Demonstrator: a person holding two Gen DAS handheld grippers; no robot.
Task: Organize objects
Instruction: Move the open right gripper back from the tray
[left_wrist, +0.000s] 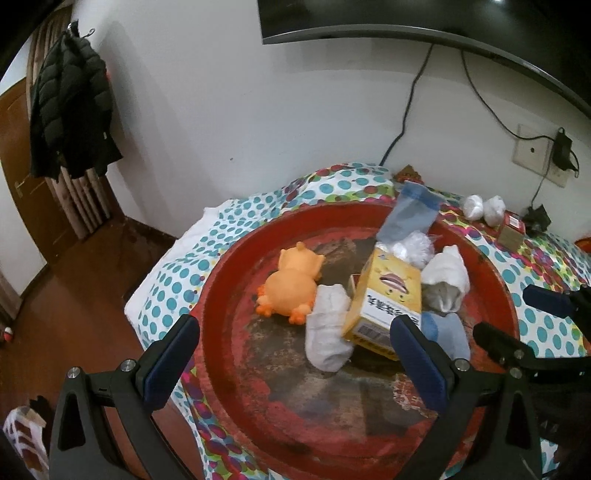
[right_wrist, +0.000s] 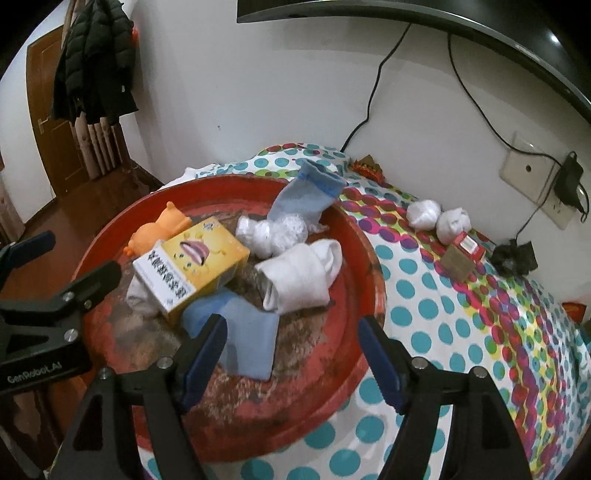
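Socks, a yellow carton and an orange toy duck are all piled in the worn red round tray, which sits on a polka-dot cloth. From the left wrist, the left gripper hangs spread wide and empty over the tray's near half; its right finger covers most of the light-blue sock at four o'clock of the carton. The grey-white sock lies at seven o'clock of the carton, partly under it. The right-wrist view opens that blue sock up, flat in front of the right gripper, jaws parted, nothing between them. Here the duck is mostly hidden behind the carton, only head and a foot showing. A folded white sock sits at three o'clock of the carton, a second blue sock drapes over the far rim, and crumpled clear plastic lies below it. Outside the tray at two o'clock are two white wads and a small red box, its print unreadable.
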